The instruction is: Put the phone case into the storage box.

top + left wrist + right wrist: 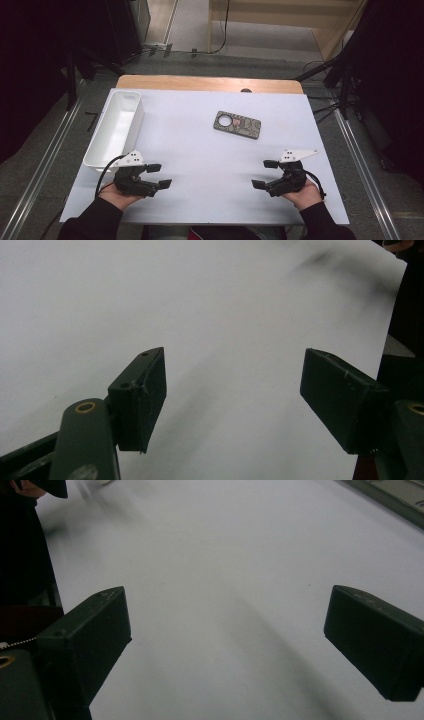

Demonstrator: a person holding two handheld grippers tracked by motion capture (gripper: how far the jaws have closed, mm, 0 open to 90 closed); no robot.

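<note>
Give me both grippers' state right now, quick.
Left gripper: open, nothing between its jaws, low over the white table.
Right gripper: open, holding nothing, also over bare table.

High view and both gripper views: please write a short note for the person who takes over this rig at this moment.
Left gripper: open, holds nothing, low at the near left of the white table.
Right gripper: open, holds nothing, near right.
Phone case: flat on the table, beyond the right gripper, untouched.
White tray: far left, looks empty.
Done: nothing is gripped yet.
Left: probably pick up the phone case; where it goes, perhaps the tray, is a guess.
</note>
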